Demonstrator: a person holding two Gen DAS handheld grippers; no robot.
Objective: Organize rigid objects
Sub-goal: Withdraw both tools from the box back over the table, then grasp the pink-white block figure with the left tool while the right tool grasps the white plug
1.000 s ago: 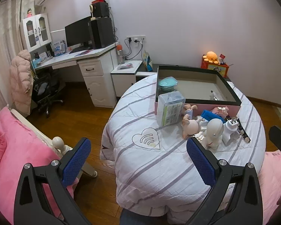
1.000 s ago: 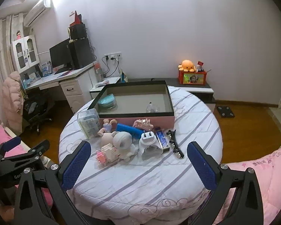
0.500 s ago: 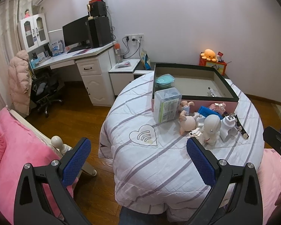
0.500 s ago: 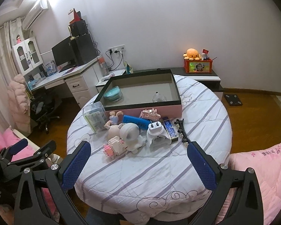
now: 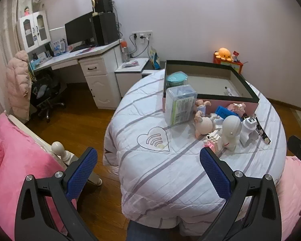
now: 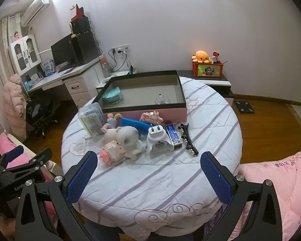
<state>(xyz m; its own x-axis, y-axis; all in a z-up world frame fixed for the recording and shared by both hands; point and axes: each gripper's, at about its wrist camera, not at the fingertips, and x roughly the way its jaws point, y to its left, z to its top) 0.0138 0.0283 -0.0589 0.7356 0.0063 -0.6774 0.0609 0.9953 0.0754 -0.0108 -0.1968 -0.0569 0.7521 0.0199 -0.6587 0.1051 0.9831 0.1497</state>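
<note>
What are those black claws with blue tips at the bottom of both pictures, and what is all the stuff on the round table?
Those claws are grabbing tools. A person holds one in each hand, and each tool has a small camera looking out along its two fingers. So one picture is from the left gripper and the other from the right gripper. Both are wide open and hold nothing.

In front is a round table under a white quilt with purple stripes. On it stands a big shallow pink box with a dark rim, with a round teal tub inside. In front of the box lie small things to tidy: a clear plastic box with a label, a white round-headed figure, a blue bar-shaped object, a white wall plug and a black hair clip.
</note>
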